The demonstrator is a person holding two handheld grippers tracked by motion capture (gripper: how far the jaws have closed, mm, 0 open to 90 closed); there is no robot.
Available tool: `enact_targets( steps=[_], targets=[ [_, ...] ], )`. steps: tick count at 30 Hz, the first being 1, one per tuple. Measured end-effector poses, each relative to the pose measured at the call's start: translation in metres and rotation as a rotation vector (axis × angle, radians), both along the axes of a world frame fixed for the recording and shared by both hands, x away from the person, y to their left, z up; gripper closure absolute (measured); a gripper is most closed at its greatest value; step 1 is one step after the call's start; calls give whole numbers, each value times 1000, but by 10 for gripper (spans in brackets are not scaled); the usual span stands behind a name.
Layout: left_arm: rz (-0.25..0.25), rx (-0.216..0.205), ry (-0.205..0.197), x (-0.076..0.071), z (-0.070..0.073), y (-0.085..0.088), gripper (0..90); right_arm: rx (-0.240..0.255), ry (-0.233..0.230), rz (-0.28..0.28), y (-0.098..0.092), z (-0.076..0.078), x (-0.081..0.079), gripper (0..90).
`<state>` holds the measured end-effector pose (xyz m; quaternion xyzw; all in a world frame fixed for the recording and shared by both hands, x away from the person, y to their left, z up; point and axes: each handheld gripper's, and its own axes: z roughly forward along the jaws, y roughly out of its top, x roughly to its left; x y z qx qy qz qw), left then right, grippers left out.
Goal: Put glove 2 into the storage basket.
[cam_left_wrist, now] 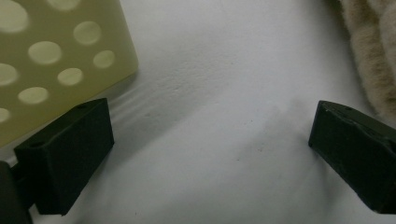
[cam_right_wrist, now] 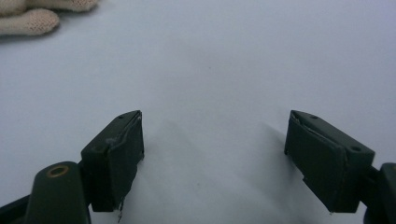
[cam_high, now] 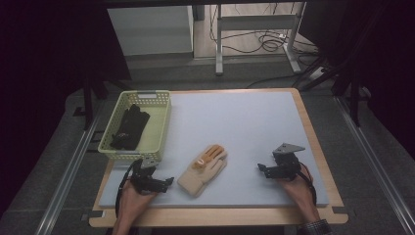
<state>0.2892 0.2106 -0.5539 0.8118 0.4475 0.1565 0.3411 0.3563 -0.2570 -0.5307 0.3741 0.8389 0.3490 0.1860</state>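
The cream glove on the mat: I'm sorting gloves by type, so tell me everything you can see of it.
The cream glove looks knitted and fuzzy, with an orange patch near the fingers. It lies flat on the pale grey mat, cuff toward the person, fingers pointing up and right in the high view. It sits just right of the yellow-green basket, apart from it. Nothing grips it: it lies between both grippers, untouched.
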Motion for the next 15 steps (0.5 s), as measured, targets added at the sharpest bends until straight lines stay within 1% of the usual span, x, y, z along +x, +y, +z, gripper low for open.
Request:
enact_targets(
  steps=[2, 4, 6, 8, 12, 15],
  targets=[
    [-1, 2, 3, 0, 1, 0, 18, 1, 0, 0, 0, 0, 0, 193],
    [-4, 12, 14, 0, 4, 0, 40, 2, -2, -1, 0, 0, 0, 193],
    [-19, -6, 27, -1, 9, -3, 52, 2, -2, -1, 0, 0, 0, 193],
    [-36, -30, 32, -2, 15, -6, 52, 3, -2, -1, 0, -1, 0, 193],
    [-67, -61, 30, -5, 33, -17, 51, 3, -3, -2, 0, -1, 0, 193],
    [-95, -69, 41, -4, 47, -27, 47, 3, -3, -2, 0, -1, 0, 193]
  ],
)
